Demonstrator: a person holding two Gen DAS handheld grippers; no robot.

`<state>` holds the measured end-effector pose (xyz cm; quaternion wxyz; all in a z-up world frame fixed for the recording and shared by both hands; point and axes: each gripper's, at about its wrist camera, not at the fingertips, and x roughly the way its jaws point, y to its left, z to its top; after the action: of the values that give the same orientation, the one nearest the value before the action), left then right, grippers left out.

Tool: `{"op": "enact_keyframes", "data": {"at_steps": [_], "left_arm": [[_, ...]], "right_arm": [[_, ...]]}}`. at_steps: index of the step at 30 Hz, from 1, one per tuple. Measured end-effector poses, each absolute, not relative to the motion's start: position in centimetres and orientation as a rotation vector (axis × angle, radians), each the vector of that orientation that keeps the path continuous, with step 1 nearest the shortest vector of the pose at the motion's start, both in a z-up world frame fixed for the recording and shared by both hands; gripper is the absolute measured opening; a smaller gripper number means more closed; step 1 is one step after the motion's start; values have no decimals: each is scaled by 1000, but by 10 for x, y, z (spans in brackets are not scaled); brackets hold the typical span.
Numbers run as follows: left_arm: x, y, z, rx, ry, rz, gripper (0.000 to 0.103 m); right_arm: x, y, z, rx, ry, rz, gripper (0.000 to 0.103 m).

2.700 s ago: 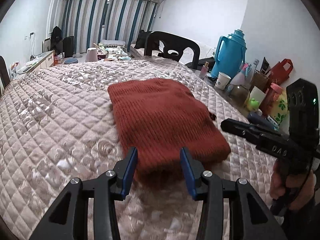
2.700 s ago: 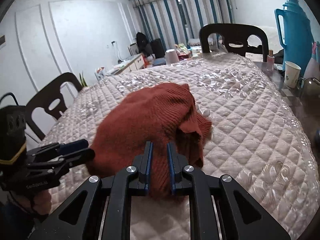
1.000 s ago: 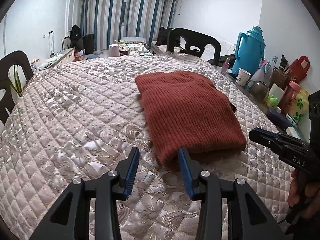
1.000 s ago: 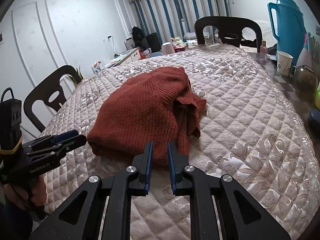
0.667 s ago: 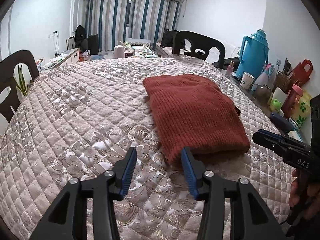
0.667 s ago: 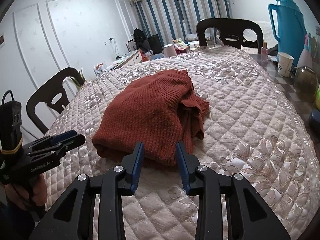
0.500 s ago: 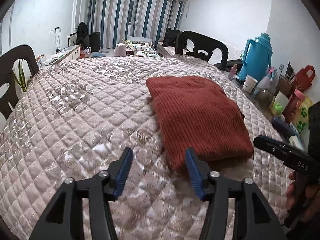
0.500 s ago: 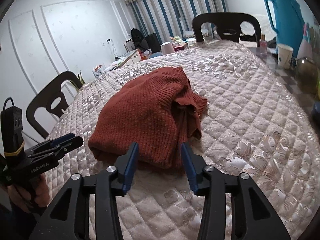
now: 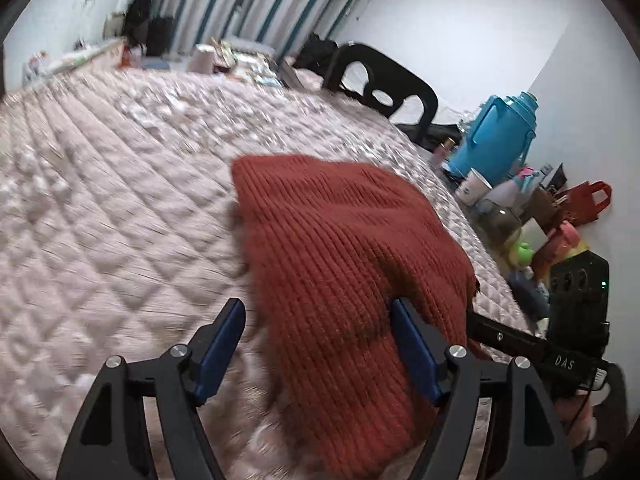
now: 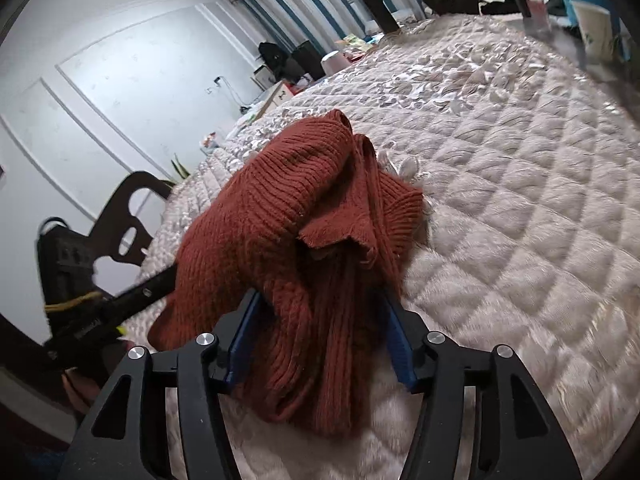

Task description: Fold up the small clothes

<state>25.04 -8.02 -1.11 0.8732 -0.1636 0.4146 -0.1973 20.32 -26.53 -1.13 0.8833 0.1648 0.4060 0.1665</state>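
With both jaws spread wide, I straddle the rust-red ribbed knit sweater (image 9: 352,264), folded on the pink quilted cover (image 9: 120,208), left gripper (image 9: 316,344) and right gripper (image 10: 320,332) seemingly set to scoop its near edge.

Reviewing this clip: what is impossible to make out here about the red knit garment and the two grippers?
- Left wrist view: near hem of the red knit garment is hidden behind the left gripper.
- Right wrist view: the garment's underside and inner folds are bunched between the open fingers of the right gripper.
- Left view: quilted cover is motion-blurred.
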Motion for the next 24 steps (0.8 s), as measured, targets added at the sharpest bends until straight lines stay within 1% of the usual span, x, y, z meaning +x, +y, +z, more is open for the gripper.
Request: {"op": "enact_keyframes", "data": {"at_steps": [2,3,4,5,6,8,12,18,24], "left_arm": [[254,-83,-15,-372,879,-445,77],[256,-84,-17,-393,885,-460,75],[256,-85,-16,-410,886,-474,70],[254,-85,-14,-407,877,-479,64],[251,-87,-11,-389,862,-485,61],[245,-86,-4,-362,837,-495,54],[234,-72,9,-364,783,-517,50],[229,-32,32,-382,712,-511,50],[236,31,48,-376,672,-430,50]], "right_arm": [[205,-268,-11,366,847,358,57],[205,-268,-11,368,846,364,55],[204,-267,-11,365,846,370,53],[204,-267,-11,368,846,377,46],[203,-268,-10,375,845,388,40],[200,-269,-8,389,841,398,34],[193,-260,-1,395,824,429,30],[192,-224,15,372,788,510,29],[213,-161,25,343,756,601,29]]}}
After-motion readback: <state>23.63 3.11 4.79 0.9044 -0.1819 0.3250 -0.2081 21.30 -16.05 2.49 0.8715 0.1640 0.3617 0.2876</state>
